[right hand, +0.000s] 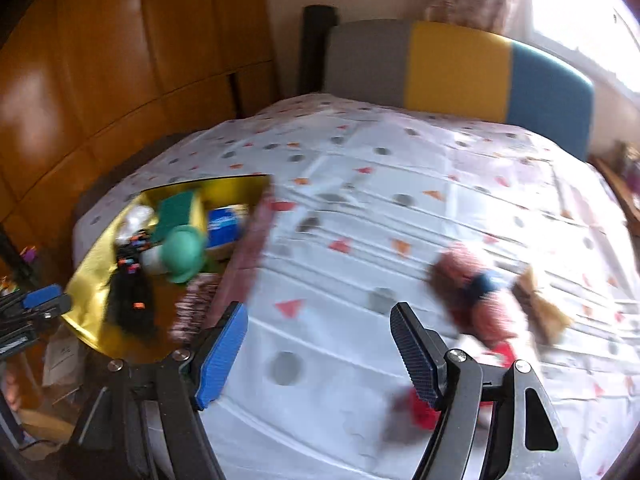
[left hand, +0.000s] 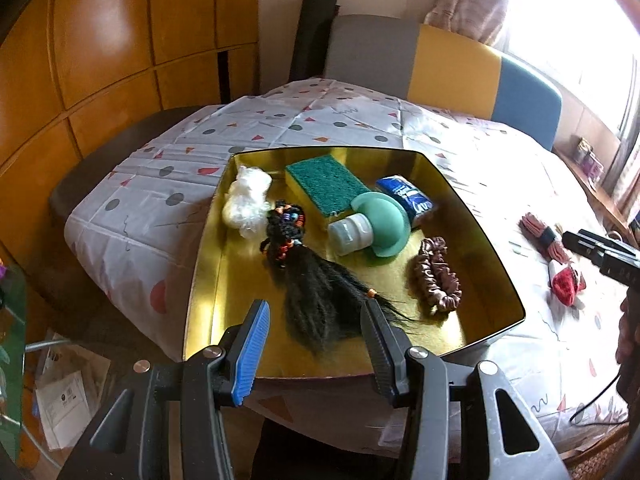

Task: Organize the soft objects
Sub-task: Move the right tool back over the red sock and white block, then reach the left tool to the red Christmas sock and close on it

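A gold tray (left hand: pixel 212 280) holds a black hair extension with beads (left hand: pixel 316 296), a brown scrunchie (left hand: pixel 438 276), a green-topped sponge (left hand: pixel 326 186), a white fluffy wad (left hand: pixel 246 200), a blue packet (left hand: pixel 406 196) and a green-capped mushroom toy (left hand: pixel 374 228). My left gripper (left hand: pixel 314 320) is open just above the hair's loose end, empty. My right gripper (right hand: pixel 320 344) is open and empty over the cloth; the view is blurred. A pink yarn bundle with a dark band (right hand: pixel 476 292) and a red soft item (right hand: pixel 420 408) lie by its right finger.
The table wears a white cloth with dots and triangles (left hand: pixel 320 120). A grey, yellow and blue chair back (left hand: pixel 440 64) stands behind it. Wooden cabinets (left hand: pixel 100 60) fill the left. The right gripper shows in the left wrist view (left hand: pixel 600 252) near the yarn (left hand: pixel 540 236).
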A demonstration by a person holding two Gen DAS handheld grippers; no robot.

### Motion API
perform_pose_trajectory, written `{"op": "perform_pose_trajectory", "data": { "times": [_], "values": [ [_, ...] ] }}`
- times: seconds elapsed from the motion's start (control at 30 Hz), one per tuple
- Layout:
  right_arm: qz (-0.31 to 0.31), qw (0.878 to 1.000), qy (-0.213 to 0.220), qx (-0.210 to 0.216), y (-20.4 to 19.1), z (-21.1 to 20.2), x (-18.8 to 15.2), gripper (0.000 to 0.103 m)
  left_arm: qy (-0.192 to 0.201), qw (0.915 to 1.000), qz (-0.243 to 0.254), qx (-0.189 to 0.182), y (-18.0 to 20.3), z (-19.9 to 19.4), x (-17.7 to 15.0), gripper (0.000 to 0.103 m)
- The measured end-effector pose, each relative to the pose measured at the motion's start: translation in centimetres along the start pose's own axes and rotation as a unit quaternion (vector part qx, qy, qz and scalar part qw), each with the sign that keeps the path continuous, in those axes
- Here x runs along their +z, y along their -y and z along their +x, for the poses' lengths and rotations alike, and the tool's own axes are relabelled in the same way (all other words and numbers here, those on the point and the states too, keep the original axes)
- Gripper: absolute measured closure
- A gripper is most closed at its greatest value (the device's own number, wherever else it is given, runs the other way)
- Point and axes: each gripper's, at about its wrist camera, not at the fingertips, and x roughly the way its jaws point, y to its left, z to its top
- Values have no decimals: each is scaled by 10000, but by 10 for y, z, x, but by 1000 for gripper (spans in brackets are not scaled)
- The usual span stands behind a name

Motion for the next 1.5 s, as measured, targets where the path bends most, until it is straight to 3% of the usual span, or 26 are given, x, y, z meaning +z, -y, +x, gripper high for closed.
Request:
{"op": "perform_pose_trajectory", "data": {
  "times": [0.23, 0.43, 1.03, 1.5],
  "values": [
    [623, 9937, -6, -934, 83, -14, -11, 21, 67, 9995, 291, -116, 24, -3, 7, 55],
    [1915, 9687, -81, -1576, 154, -20, -34, 21, 134, 9973, 670, -273, 59, -3, 14, 55],
    [2631, 9506, 321, -1614, 180, -42, -38, 18, 63, 9826, 1653, -849, 157, 8, 22, 55],
    [3190, 9332, 478, -1586, 201, -55, -45, 17, -126, 9659, 2261, -1260, 227, 31, 20, 55]
  ]
}}
